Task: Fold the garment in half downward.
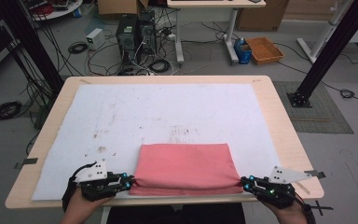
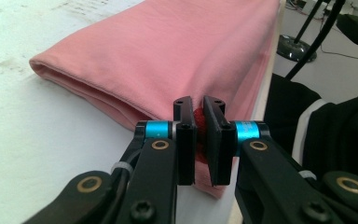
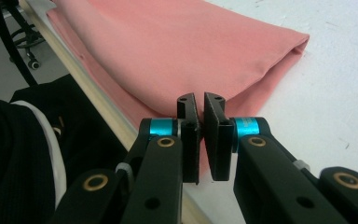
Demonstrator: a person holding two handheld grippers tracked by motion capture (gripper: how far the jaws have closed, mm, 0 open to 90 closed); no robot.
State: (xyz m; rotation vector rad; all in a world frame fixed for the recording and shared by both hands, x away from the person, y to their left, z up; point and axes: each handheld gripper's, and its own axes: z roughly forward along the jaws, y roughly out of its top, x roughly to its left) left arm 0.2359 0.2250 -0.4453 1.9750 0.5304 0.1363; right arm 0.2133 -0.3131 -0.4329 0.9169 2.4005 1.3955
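Pinching the pink cloth (image 1: 184,167) (folded), apparently, both grippers clamp its near corners.

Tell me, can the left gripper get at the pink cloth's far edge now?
Probably not right now: the left gripper is shut on the near corner of the pink cloth. Nothing blocks the far edge, but it would have to let go first.

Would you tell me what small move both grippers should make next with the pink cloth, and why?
Probably lift both near corners together and carry them away from the person. The left gripper and right gripper each pinch a near corner of the folded cloth.
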